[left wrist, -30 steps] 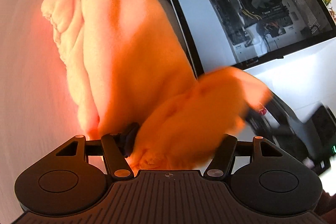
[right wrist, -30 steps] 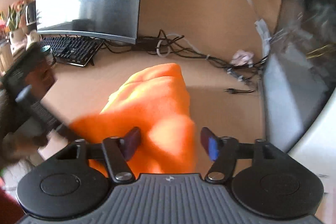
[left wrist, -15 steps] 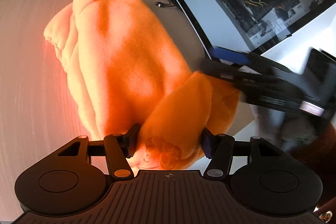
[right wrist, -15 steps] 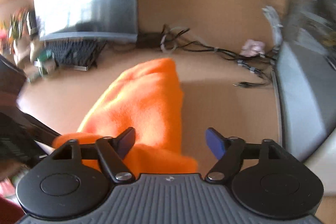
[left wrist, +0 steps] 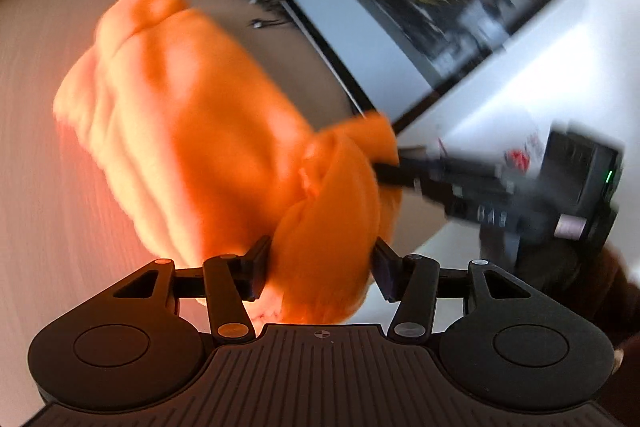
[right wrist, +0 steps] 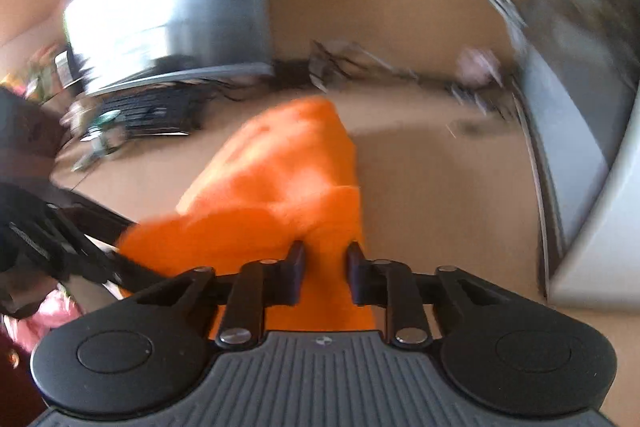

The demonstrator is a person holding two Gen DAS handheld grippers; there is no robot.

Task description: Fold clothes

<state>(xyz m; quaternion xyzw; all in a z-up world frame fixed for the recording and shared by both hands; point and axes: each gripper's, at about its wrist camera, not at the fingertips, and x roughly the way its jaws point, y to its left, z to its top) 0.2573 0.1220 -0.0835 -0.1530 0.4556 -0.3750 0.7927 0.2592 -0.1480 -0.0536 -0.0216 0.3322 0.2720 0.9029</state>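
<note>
Right hand-held gripper (right wrist: 323, 277): narrowed onto a pinched ridge of orange fleece garment (right wrist: 276, 187), cloth filling the small gap between the jaws. Left hand-held gripper (left wrist: 320, 269): set wider, with a thick bunched fold of the same garment (left wrist: 192, 131) packed between the fingers and touching both; held, as far as can be judged.

Beyond the fingers: rest of the garment lying as a long, rounded, layered bundle on the tan desk (left wrist: 36, 163), running toward the far side, near end gathered up between the two tools. Farther out: cables (right wrist: 352, 59) along the far edge, a monitor (right wrist: 168, 15) at far left, a computer case (left wrist: 424, 11) on the right. Much motion blur.

Handling, by the look of it: light, thick, very soft, no stiffness, so sagging and bulging wherever unsupported. Fuzzy surface, unlikely to slip, nothing fragile. Best taken at corners or along a fold edge, pinching all layers together; a grab at mid-bulk likely to catch only the top layer and spoil the fold.
</note>
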